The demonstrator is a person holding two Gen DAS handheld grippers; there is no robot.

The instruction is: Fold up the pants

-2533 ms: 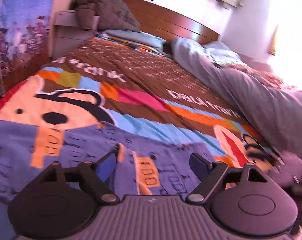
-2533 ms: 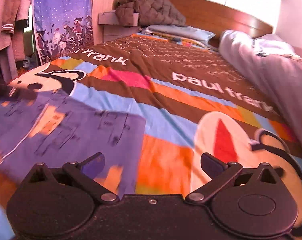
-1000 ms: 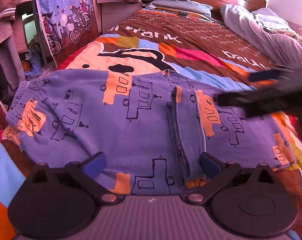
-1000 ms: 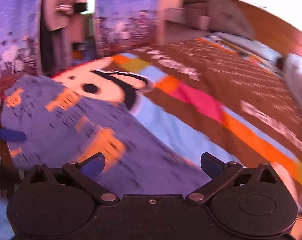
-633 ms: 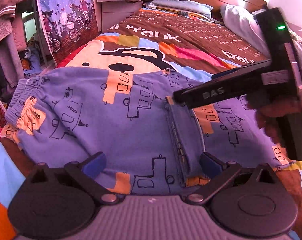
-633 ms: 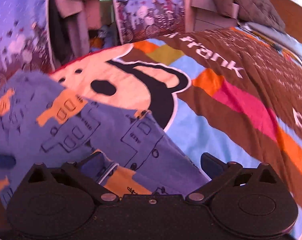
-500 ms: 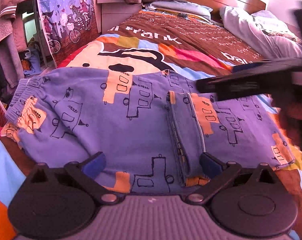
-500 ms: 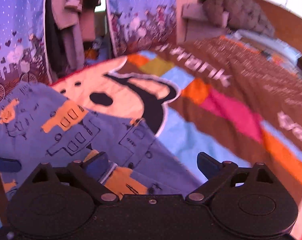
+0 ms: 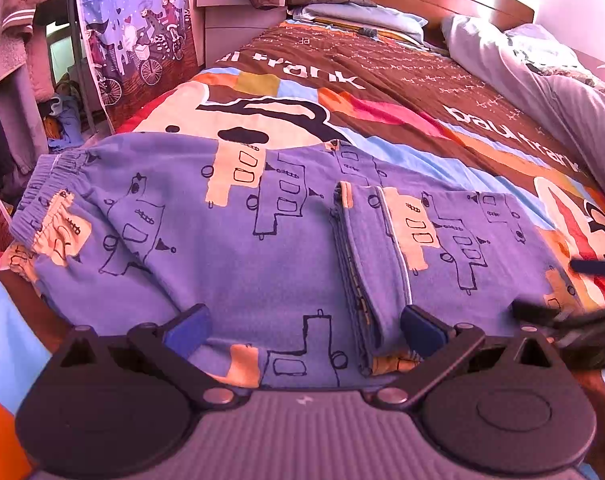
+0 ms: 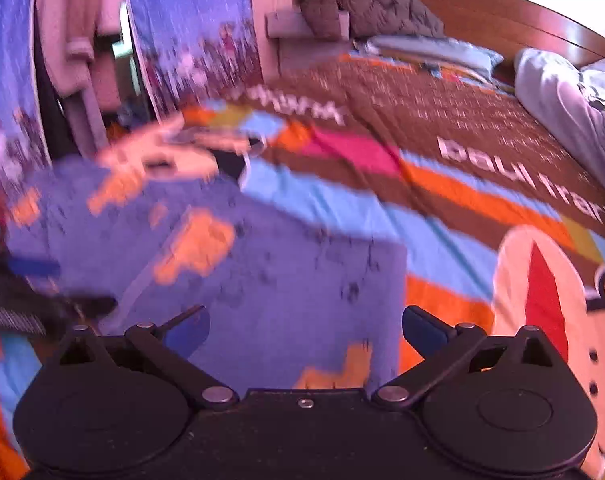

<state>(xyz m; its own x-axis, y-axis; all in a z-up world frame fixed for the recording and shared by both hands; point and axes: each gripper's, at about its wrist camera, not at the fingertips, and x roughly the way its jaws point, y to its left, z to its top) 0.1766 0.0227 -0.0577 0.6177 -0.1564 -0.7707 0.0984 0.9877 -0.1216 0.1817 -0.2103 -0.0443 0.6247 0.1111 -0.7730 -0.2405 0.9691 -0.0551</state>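
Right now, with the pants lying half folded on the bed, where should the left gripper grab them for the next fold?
Probably the elastic waistband at the pants' left end, coming in from the left. It is a bunched, raised edge, and the cuffs already lie folded at the middle. The left gripper is open.

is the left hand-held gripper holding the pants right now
No, the left hand-held gripper is open above the pants, gripping no cloth.

Purple pants [image 9: 262,240] half-folded on bedspread [image 9: 402,92]
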